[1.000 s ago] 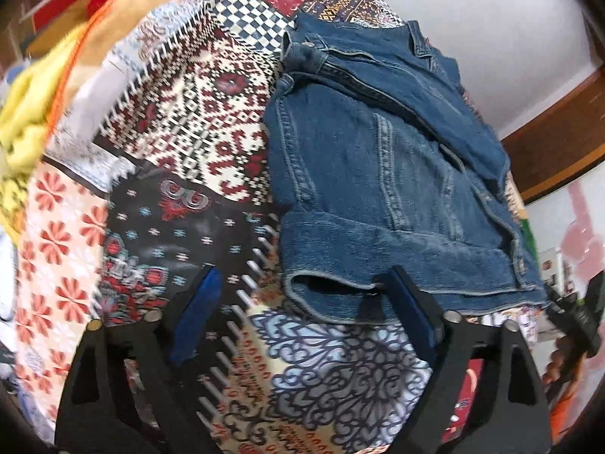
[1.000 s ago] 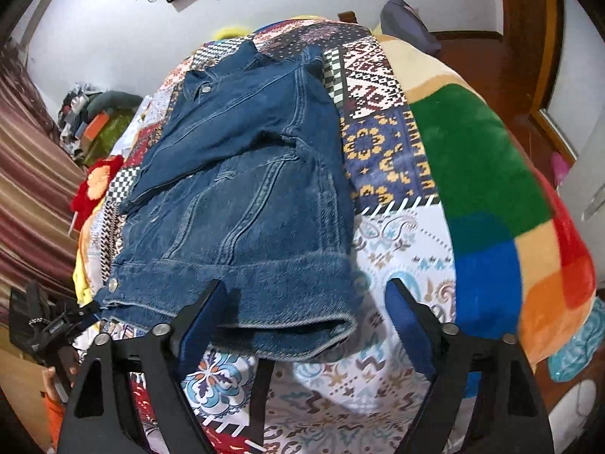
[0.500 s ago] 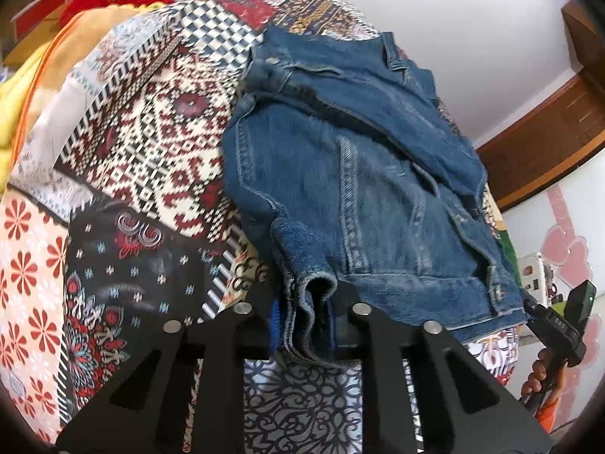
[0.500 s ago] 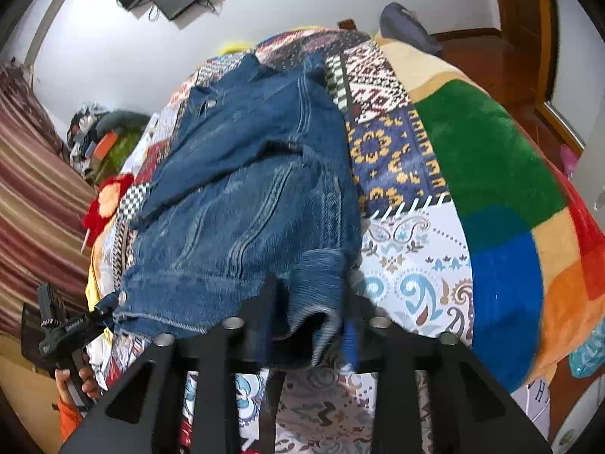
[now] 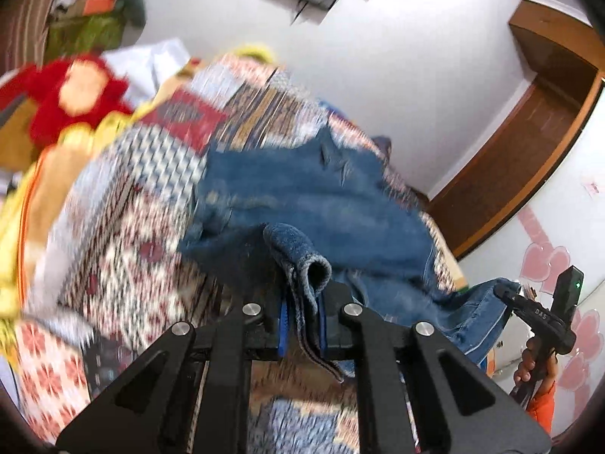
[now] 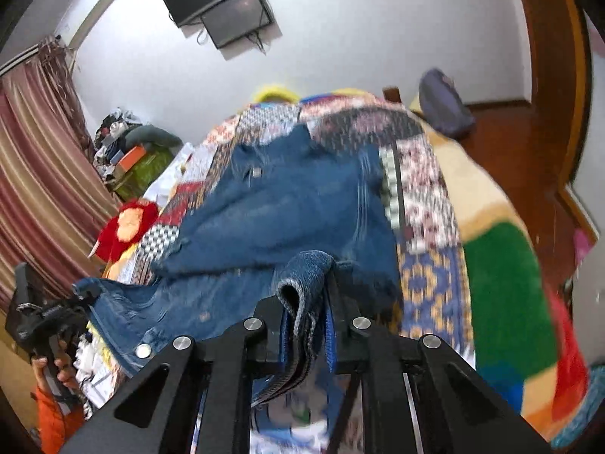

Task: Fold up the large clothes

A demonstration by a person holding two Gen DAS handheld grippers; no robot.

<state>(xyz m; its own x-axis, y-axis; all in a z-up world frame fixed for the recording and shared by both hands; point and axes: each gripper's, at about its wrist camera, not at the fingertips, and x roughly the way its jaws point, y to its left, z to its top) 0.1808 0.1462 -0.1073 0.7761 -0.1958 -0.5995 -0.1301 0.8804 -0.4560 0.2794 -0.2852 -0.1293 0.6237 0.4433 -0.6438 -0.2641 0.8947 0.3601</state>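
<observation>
A blue denim jacket [image 5: 321,196] [image 6: 295,204] lies on a patchwork bedspread [image 5: 124,234] [image 6: 423,189], its near hem lifted off the bed. My left gripper [image 5: 301,319] is shut on the left corner of that hem, the bunched denim standing up between its blue pads. My right gripper [image 6: 307,335] is shut on the right corner in the same way. In the left wrist view the right gripper [image 5: 537,314] shows at the far right, with denim in it. In the right wrist view the left gripper [image 6: 49,314] shows at the far left, a hand around its handle.
A red plush toy [image 5: 72,94] [image 6: 126,225] sits at the bed's left side. A bright striped blanket [image 6: 506,287] covers the right side. A dark pillow [image 6: 444,104] lies at the head. A screen [image 6: 223,3] hangs on the white wall, curtains [image 6: 41,174] at left.
Both grippers went from open around the hem's corners to shut on them, then rose and tilted up. The hem has come off the bedspread with them.
</observation>
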